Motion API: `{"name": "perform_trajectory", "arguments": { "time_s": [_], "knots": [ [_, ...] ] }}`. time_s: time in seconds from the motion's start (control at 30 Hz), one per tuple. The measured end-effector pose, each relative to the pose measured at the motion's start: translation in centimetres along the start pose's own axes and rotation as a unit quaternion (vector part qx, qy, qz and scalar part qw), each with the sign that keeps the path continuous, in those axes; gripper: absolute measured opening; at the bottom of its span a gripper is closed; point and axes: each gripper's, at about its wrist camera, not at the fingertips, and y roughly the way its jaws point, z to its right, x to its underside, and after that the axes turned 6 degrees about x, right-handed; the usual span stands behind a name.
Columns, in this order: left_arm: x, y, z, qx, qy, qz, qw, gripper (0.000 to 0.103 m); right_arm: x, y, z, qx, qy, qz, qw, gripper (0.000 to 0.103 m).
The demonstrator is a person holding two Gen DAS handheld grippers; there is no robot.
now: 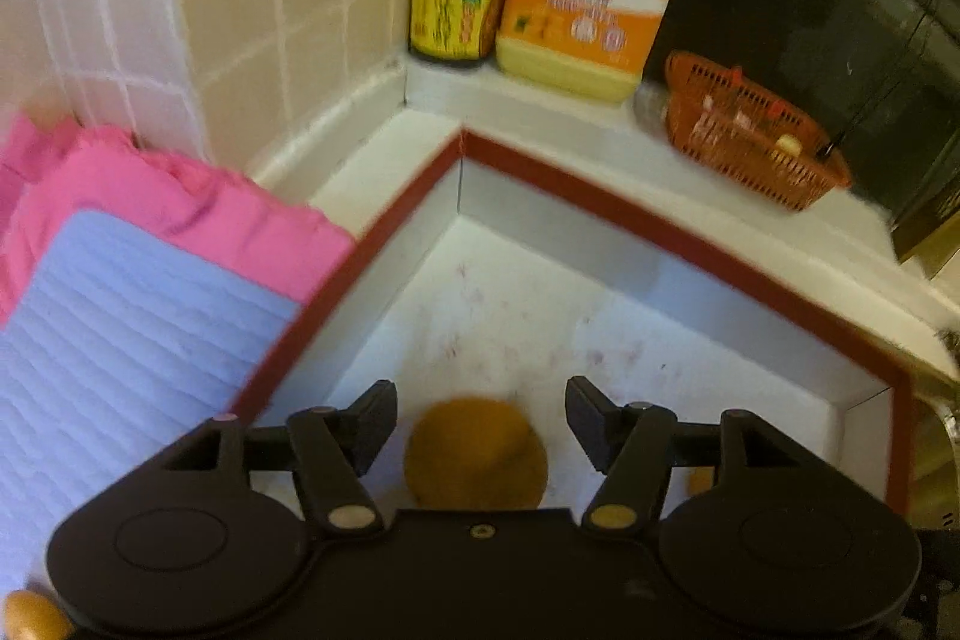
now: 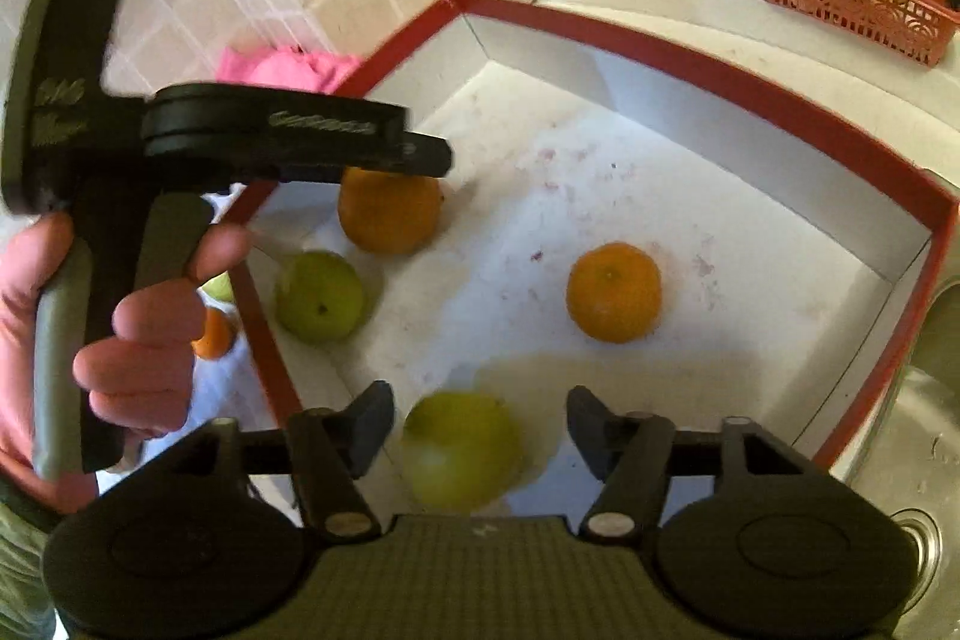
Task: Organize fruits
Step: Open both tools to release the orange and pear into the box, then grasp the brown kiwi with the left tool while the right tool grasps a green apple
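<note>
- Mid-way through loading fruit into the big white cardboard tray with the red rim [image 2: 690, 58]. I'd say this is the drop-off beat for both hands, more fruit to fetch after.
- My right claw [image 2: 480, 430] is spread wide, with a blurry round yellow-green fruit [image 2: 462, 451] sitting between the fingers at the bottom of the frame. The pads aren't touching it, so it looks let go and resting on the tray floor.
- My left claw [image 1: 480, 427] is spread too, over a round brownish-orange fruit [image 1: 476, 454] low in its view. Gaps on both sides, nothing pinched.
- Already in the tray: a round orange mandarin [image 2: 613, 293] centre-right and a smaller green fruit [image 2: 321, 296] by the left wall.
- Still outside, behind my fingers at mid-left: a small orange fruit [image 2: 213, 334] on the pale blue ribbed mat [image 1: 120, 340].
- Next move, I reckon: lift both claws straight up clear of the fruit, then swing the left over for that stray.
- Pose: both claws tilt steeply down into the tray. My left hand [image 2: 120, 340] wraps its grip at the left of the right view.
</note>
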Motion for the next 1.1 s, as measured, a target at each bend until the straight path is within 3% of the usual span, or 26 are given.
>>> {"name": "perform_trajectory", "arguments": {
  "time_s": [0.2, 0.5, 0.8, 0.97, 1.1],
  "knots": [
    [0.7, -5.6, -0.9, -0.015, -0.012, 0.046, 0.9988, 0.078, 0.0, -2.0, -0.1, -0.005, 0.006, 0.021, 1.000, 0.082],
    [3.3, -14.9, -3.2, -0.062, -0.046, 0.114, 0.9905, 0.078, -0.1, -4.0, -1.8, -0.009, -0.011, 0.047, 0.999, 0.085],
    [8.3, -25.9, -7.7, -0.149, -0.096, 0.196, 0.9644, 0.080, -2.3, -6.0, -5.0, -0.028, -0.031, 0.094, 0.995, 0.093],
    [11.8, -29.1, -9.5, -0.191, -0.124, 0.203, 0.9523, 0.080, -3.6, -6.3, -8.4, -0.059, -0.055, 0.106, 0.991, 0.094],
    [14.6, -30.1, -11.4, -0.204, -0.156, 0.188, 0.9480, 0.080, -3.8, -5.7, -11.7, -0.068, -0.079, 0.110, 0.988, 0.094]
  ]
}}
